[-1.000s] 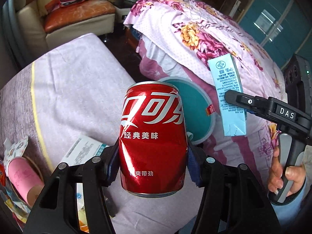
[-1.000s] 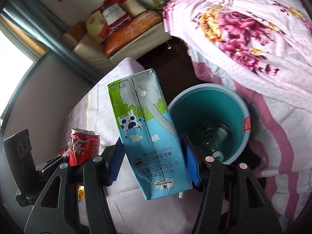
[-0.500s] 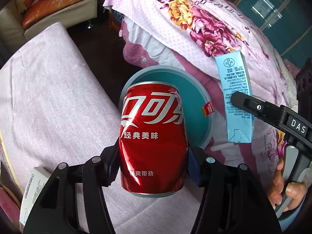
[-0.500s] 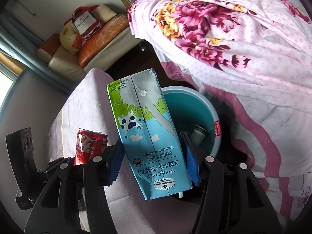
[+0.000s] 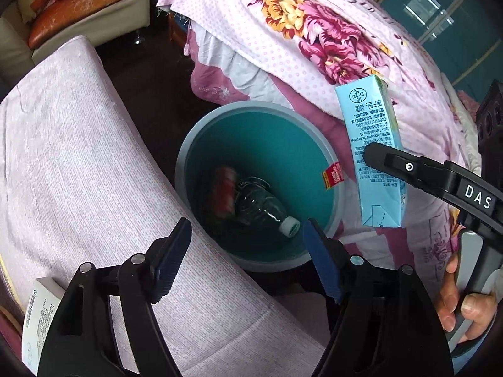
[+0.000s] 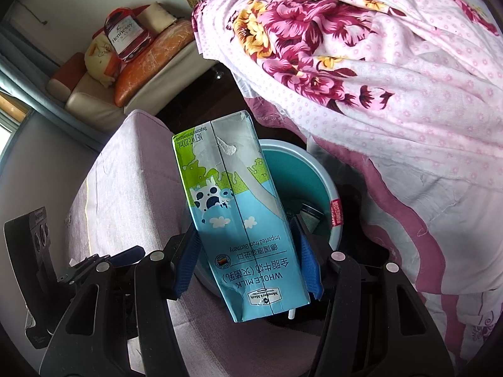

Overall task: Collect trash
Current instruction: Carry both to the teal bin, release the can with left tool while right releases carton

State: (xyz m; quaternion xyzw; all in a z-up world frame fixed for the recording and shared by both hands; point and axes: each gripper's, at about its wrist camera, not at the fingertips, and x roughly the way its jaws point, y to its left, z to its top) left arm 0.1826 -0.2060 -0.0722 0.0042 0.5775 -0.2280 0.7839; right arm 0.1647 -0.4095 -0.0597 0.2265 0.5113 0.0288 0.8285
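Teal bin (image 5: 188, 169) waits under both claws.
Left claw (image 5: 246, 253) opening, empty above the can (image 5: 224, 193); right claw (image 6: 248, 251) at three o'clock grips milk carton (image 6: 234, 220) for dropping.

teal bin (image 5: 188, 169) mouth wide open from above, red can (image 5: 223, 192) and clear bottle (image 5: 261, 207) only down at the bottom, pink-covered surface (image 5: 78, 163) tight on one side, floral quilt (image 5: 314, 40) overhanging the other, milk carton (image 5: 374, 144) held up beside the rim

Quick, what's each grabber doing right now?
Left gripper: jaws opening, nothing between them.
Right gripper: shut on the milk carton.
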